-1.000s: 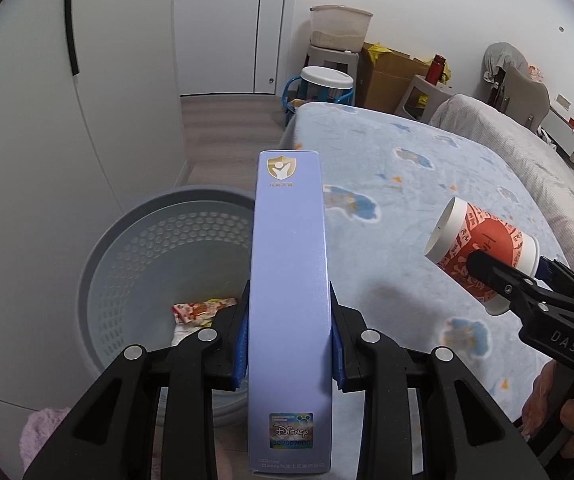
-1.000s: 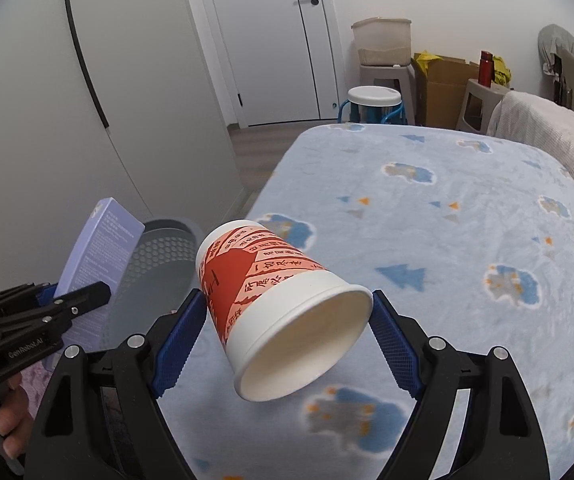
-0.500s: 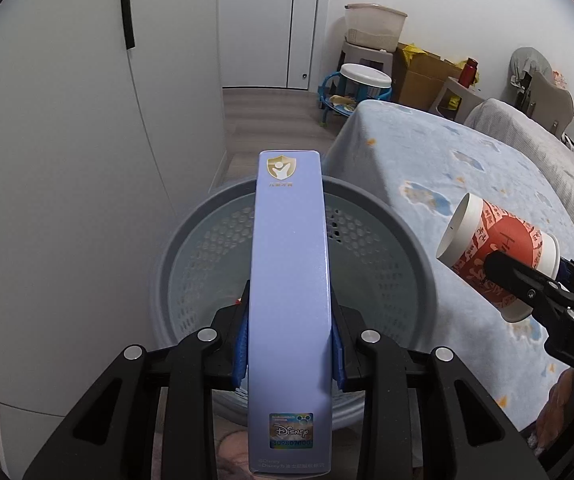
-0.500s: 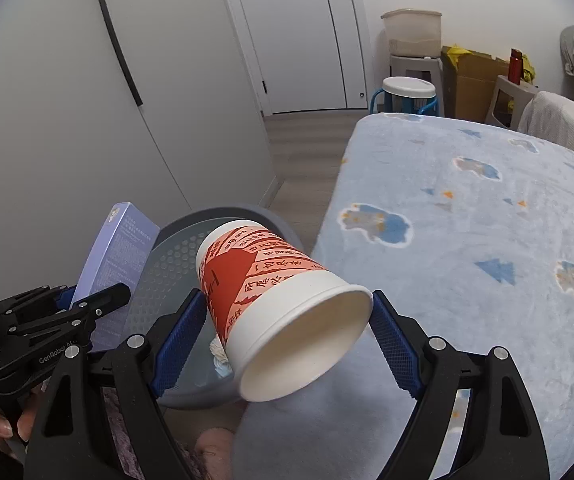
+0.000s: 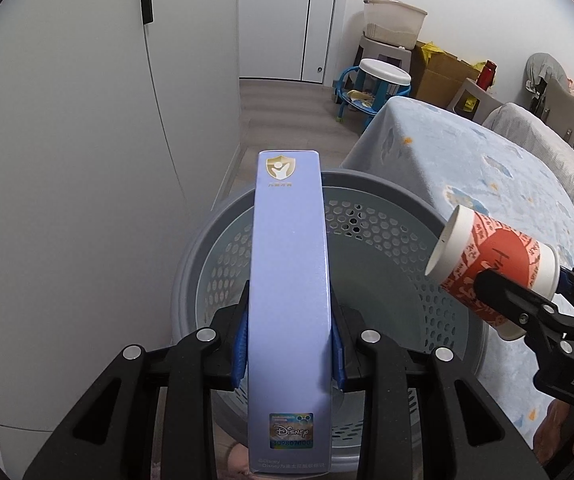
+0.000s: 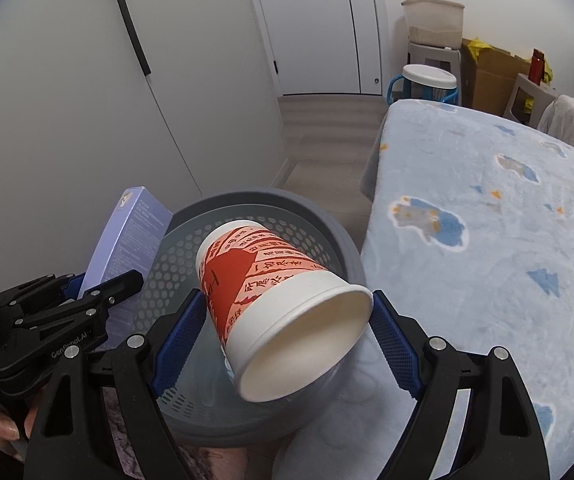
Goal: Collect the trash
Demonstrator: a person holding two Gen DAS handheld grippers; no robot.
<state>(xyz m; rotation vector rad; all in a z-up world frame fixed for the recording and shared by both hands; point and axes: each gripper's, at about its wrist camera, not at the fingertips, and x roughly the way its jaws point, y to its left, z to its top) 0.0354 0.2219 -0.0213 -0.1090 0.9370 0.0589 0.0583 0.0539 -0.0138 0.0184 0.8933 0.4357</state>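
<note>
Both tools loaded! The left tool (image 5: 289, 354) pinches the lilac carton (image 5: 289, 280) narrow, the right tool (image 6: 285, 332) spreads wide round a paper cup (image 6: 283, 312), both over the bin (image 5: 387, 200). Light, crushable stuff, I'd say; grip the flat sides gently.
</note>
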